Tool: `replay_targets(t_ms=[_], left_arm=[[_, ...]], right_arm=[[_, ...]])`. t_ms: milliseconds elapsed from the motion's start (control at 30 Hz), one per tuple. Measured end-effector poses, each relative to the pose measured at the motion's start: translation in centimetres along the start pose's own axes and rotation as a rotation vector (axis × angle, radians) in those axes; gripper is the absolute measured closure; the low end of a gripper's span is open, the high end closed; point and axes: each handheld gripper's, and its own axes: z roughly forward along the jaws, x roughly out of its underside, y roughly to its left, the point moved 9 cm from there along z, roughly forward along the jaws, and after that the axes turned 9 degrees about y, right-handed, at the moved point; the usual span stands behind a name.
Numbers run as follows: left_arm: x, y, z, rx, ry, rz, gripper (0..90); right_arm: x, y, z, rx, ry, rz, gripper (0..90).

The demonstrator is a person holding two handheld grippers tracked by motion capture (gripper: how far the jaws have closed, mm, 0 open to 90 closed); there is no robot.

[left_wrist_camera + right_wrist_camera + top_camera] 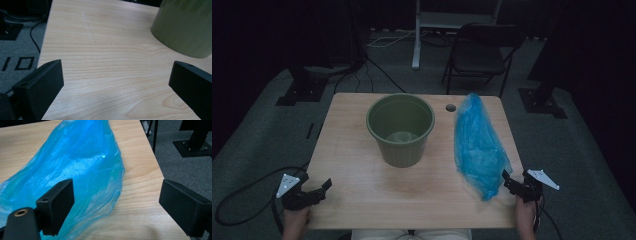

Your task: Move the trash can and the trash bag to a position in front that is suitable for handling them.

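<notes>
A green ribbed bin [400,127] stands upright and empty on the wooden table [352,150], just behind its middle. A crumpled blue plastic bag [477,145] lies along the table's right side. My left gripper [322,190] rests at the front left corner, open, with bare wood between its jaws [116,72]; the bin [185,27] is ahead of it to the right. At the front right corner my right gripper [510,182] is open beside the bag's near end. In the right gripper view [117,192] the bag [72,170] lies in front of the left jaw, untouched.
A small round hole [451,107] sits in the table behind the bag. A folding chair [479,52] and a white stand [417,35] are on the floor beyond the table. Cables [242,195] trail across the carpet at left.
</notes>
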Motion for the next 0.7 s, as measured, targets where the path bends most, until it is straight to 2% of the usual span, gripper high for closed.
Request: replay_targets(t_ms=[133,200,367,500,667,700], left_arm=[[-0.3,0.0,0.6,0.011,0.011,-0.009,0.2],[-0.4,-0.1,0.8,0.01,0.016,0.001,0.2],[-0.9,0.0,1.9,0.019,0.039,0.011,0.2],[-1.3,-0.1,2.5,0.028,0.046,0.012,0.2],[-2.8,-0.9,3.9,0.046,0.03,0.015,0.2],[-2.8,-0.9,3.9,0.046,0.03,0.015,0.2]], right_arm=[[-0.1,0.0,0.2,0.0,0.015,0.004,12.5],[-0.3,-0.1,0.2,0.001,0.011,0.004,12.5],[-2.1,0.2,0.3,-0.005,-0.009,0.004,12.5],[-3.4,0.9,0.7,-0.019,-0.013,-0.004,12.5],[-6.0,3.4,2.0,-0.059,-0.024,-0.05,12.5],[-6.0,3.4,2.0,-0.059,-0.024,-0.05,12.5]])
